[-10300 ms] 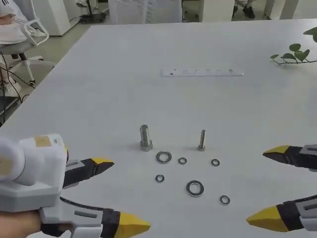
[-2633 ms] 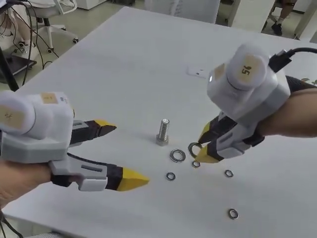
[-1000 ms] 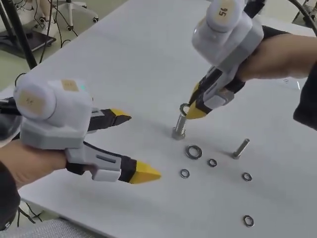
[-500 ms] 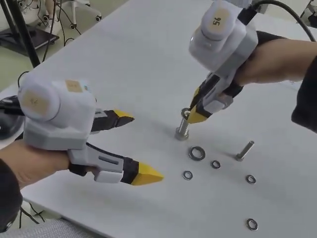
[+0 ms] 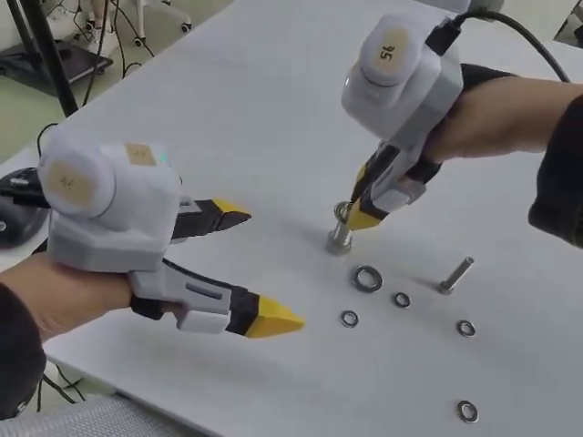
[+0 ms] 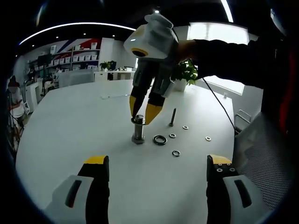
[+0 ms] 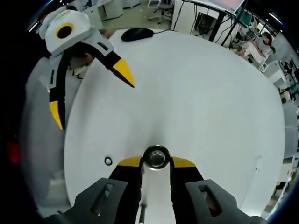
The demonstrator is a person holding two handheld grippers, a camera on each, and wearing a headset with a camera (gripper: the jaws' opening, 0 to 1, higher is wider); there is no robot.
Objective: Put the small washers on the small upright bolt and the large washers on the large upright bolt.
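The large bolt (image 5: 340, 240) stands upright on the white table (image 5: 273, 109). My right gripper (image 5: 357, 218) is shut on a large washer (image 5: 342, 214) held at the bolt's top; from the right gripper view the washer (image 7: 156, 157) rings the bolt's tip between the yellow fingertips (image 7: 130, 162). A second large washer (image 5: 368, 278) lies flat beside the bolt. The small bolt (image 5: 454, 275) stands to the right, with several small washers (image 5: 402, 299) scattered around it. My left gripper (image 5: 255, 269) hovers open to the bolt's left, with nothing between its fingers.
A black computer mouse (image 7: 138, 33) lies near the table's left edge. The table's near edge (image 5: 137, 391) runs just below my left gripper. A person's sleeve (image 5: 556, 164) and a black cable (image 5: 510, 27) come in from the right.
My right gripper took a large washer off the table, carried it left to the large bolt, and over the last second lowered it slightly onto the bolt's top. Left gripper stays open.
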